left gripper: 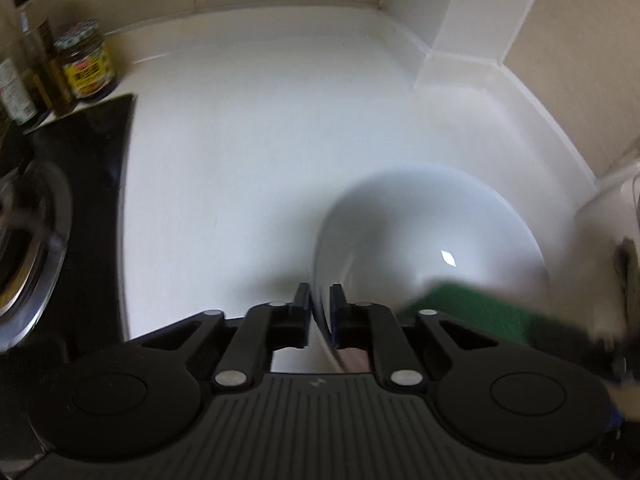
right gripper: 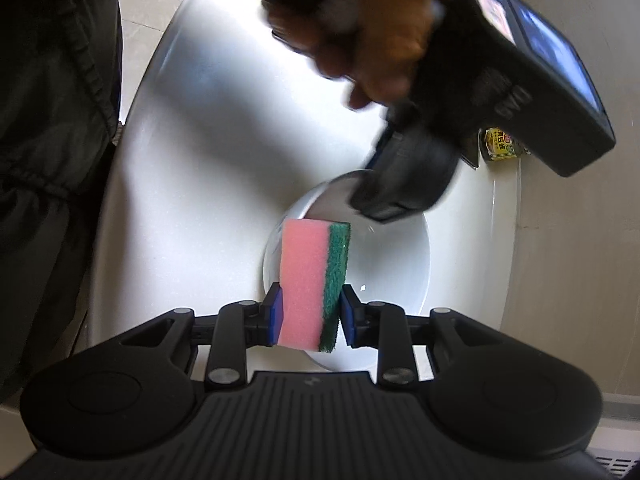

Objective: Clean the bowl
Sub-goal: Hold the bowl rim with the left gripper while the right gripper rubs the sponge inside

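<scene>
bowl [left gripper: 432, 232] sits on the white counter [left gripper: 260, 128], and the left claw [left gripper: 320, 312] pinches its rim. from the right wrist, the right claw [right gripper: 310, 312] squeezes a pink and green sponge [right gripper: 312, 284] over the bowl.

Both grippers are matte black, with ribbed bodies, round side discs, silver rivets and blue-padded fingers [right gripper: 276, 312]. The person wears a black gathered-cuff jacket [right gripper: 52, 120].

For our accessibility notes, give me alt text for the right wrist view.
The right tool grips a pink and green sponge upright above a white bowl on a white counter. Opposite, a hand holds the left tool at the bowl's far rim.
</scene>
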### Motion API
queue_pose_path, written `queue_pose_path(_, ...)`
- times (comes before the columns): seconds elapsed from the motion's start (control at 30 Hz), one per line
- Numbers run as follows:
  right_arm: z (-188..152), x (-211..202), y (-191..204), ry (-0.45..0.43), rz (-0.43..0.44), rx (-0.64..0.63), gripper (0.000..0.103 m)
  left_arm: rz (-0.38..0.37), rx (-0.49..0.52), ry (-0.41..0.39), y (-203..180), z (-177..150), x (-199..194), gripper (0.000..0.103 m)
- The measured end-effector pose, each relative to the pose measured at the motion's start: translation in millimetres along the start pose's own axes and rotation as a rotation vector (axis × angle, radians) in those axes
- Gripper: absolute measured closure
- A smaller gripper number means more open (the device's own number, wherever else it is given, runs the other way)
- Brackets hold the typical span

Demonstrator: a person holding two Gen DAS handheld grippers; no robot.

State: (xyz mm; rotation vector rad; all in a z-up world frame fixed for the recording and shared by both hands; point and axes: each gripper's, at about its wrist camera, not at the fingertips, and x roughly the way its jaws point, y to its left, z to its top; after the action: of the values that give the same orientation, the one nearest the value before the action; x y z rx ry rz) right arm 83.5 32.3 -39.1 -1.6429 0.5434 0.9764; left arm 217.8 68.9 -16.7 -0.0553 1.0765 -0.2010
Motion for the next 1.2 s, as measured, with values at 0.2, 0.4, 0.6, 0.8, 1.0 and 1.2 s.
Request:
queue_pose_path(0.2,-6,-3,-1,0.019,-0.012,0.023,0.078,0.031,-0.003,0.026,-6,1,1,0.091)
queue_pose_path(0.4,23,26,-2,0.014,-0.008,0.021,0.078,0.062,0.019,0.036,-11,-21,-14,0.086)
queue_pose_path(0.6,22,19,-7,-0.006,-0.004,0.001,0.078,0.072,0.010,0.035,-14,-30,-12,0.086)
queue_pose_path(0.8,12,10,-8,0.007,0.002,-0.032,0.078,0.002,0.032,0.022,2,2,1,0.096)
queue_pose_path(1.0,4,10,-17,0.015,0.000,0.016,0.078,-0.005,0.006,0.022,6,-8,-12,0.089)
queue_pose_path(1.2,-4,21,-30,0.011,-0.019,0.058,0.078,-0.009,-0.004,0.035,7,-27,-14,0.077)
